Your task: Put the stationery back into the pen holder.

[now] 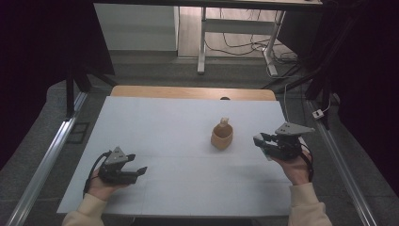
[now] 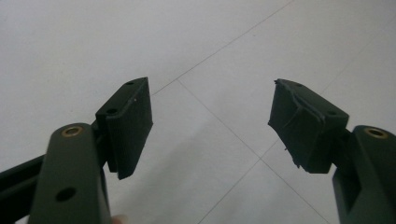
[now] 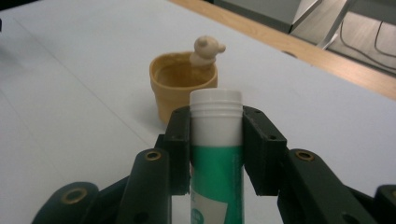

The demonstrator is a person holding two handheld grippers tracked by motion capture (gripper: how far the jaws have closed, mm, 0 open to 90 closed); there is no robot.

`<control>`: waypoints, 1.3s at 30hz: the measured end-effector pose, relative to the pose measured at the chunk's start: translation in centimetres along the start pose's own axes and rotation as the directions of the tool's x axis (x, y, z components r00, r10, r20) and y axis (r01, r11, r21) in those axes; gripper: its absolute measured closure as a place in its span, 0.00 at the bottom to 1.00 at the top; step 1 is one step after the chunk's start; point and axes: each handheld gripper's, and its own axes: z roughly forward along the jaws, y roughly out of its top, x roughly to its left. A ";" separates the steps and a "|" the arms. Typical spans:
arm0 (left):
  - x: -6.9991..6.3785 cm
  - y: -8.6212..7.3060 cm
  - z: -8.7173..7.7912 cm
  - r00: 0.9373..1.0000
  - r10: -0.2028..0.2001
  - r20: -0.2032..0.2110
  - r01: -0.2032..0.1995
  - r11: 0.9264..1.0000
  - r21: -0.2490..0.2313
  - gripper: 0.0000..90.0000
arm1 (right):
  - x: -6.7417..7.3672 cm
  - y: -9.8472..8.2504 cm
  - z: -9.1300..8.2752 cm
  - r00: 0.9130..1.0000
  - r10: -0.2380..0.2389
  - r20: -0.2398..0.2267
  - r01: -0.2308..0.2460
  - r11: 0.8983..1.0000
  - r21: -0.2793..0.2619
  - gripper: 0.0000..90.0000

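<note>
- Right gripper [image 3: 216,140] clamped on a tube [image 3: 216,154]: cylindrical, smooth, green body, white ribbed cap, white label patch low down. Pads bear on both sides just under the cap.
- In the high view the right gripper [image 1: 261,141] sits at the table's right side, raised off the surface, jaws aimed left at the cup [image 1: 221,136].
- Cup [image 3: 183,84]: tan, tapered, matte, open top, small cream bear figure [image 3: 206,50] perched on the far rim. Stands upright on the table, right of centre, directly ahead of the tube, near but not touching.
- Nothing between tube and cup; the bear figure sticks up above the rim on the far side.
- Left gripper [image 2: 210,126] spread wide, nothing between the pads. Right pad's rubber face looks scuffed and peeling at the edges.
- Left gripper [image 1: 136,164] in the high view: near-left area, well apart from the cup.
- Table [image 1: 155,122]: flat pale-grey sheet with thin seam lines, bare wood strip along the far edge.
- Beyond the table: desk legs, loose cables on the floor.
</note>
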 end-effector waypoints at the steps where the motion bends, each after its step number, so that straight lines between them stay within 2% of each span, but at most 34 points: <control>1: 0.0 0.0 0.0 1.000 0.000 0.000 0.000 1.000 -0.001 0.33 | 0.1 0.1 -0.1 1.000 0.001 0.004 -0.001 1.000 -0.010 0.72; 11: -0.1 0.0 0.1 1.000 0.005 0.001 -0.005 1.000 0.004 0.33 | 0.2 0.8 -0.1 1.000 0.024 0.010 -0.023 0.997 -0.078 0.72; 21: -0.1 0.0 0.0 1.000 0.003 0.004 -0.003 1.000 -0.003 0.33 | 0.7 1.7 1.7 1.000 0.026 0.008 -0.026 0.997 -0.073 0.72; 27: -0.1 0.0 0.0 1.000 0.002 0.002 -0.002 1.000 -0.001 0.32 | 0.7 2.7 2.7 0.998 0.055 -0.005 -0.055 0.991 -0.118 0.72; 39: 0.0 0.0 -0.1 1.000 0.000 0.007 0.000 1.000 -0.007 0.33 | 1.7 5.5 4.5 0.999 0.026 -0.021 -0.030 0.985 -0.169 0.72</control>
